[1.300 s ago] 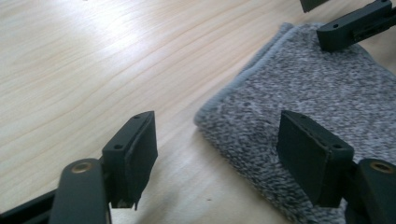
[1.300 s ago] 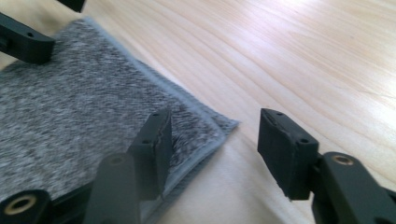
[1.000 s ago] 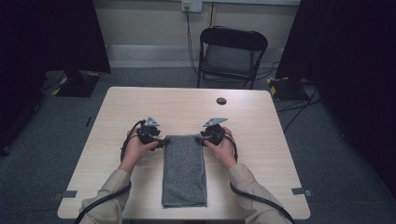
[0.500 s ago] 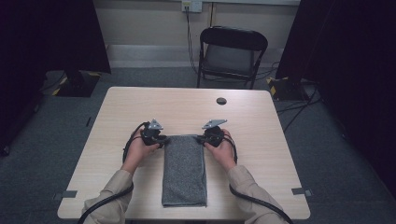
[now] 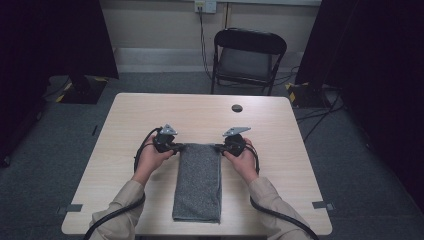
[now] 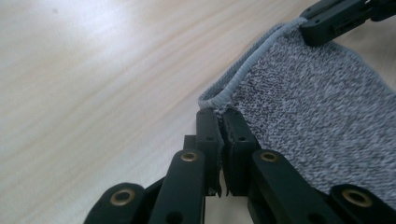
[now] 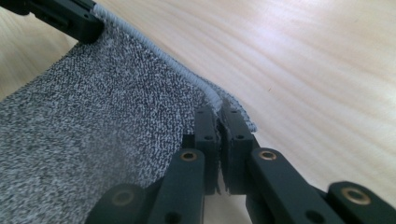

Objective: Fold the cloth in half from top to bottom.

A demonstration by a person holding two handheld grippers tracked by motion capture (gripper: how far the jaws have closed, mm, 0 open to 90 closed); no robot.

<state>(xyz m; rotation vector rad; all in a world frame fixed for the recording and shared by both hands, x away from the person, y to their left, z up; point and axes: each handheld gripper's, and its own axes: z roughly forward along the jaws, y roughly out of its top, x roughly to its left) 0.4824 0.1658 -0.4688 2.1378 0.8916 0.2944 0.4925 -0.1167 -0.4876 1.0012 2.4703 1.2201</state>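
Item: grey towel (image 5: 198, 182), folded into a long strip, lying lengthwise on the counter (image 5: 125, 125) between the person's forearms.

Change: a second ago both pairs of fingers stood apart at the towel's far corners. Both have just been closing. Left gripper (image 5: 172, 146) is now clamped on the far left corner, its fingers (image 6: 209, 135) pinching the hem; right gripper (image 5: 224, 147) is clamped on the far right corner, fingers (image 7: 206, 135) likewise.

Meaning: both corners look secured; the far edge seems ready to be lifted for a fold.

Beyond: small black disc (image 5: 237, 108), chair (image 5: 248, 57).
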